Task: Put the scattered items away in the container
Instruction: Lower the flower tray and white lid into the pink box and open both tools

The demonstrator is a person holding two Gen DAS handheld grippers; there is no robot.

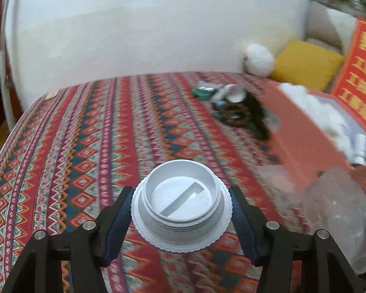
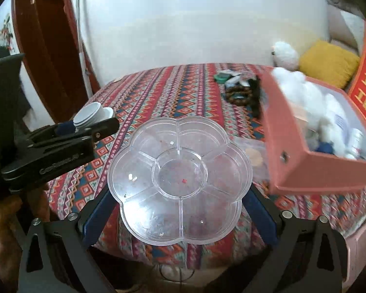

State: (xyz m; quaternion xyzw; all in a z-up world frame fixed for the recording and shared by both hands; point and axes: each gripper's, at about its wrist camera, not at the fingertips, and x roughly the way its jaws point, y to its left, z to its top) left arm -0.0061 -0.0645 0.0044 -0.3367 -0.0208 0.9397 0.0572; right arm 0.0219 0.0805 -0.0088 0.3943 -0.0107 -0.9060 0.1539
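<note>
Fingers [image 1: 244,222] above patterned tablecloth [image 1: 85,146].

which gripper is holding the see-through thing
The right gripper: it holds the clear flower-shaped tray. The left gripper holds an opaque white lid.

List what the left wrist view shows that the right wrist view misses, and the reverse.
Only the left wrist view shows the inside of the white threaded cap, with its slot, between the left hand-held gripper fingers. Only the right wrist view shows the whole clear flower-shaped tray held in the right hand-held gripper, the wooden door, and the left tool from the side. Both show the patterned cloth, pink box, bead bracelet and yellow cushion.
</note>
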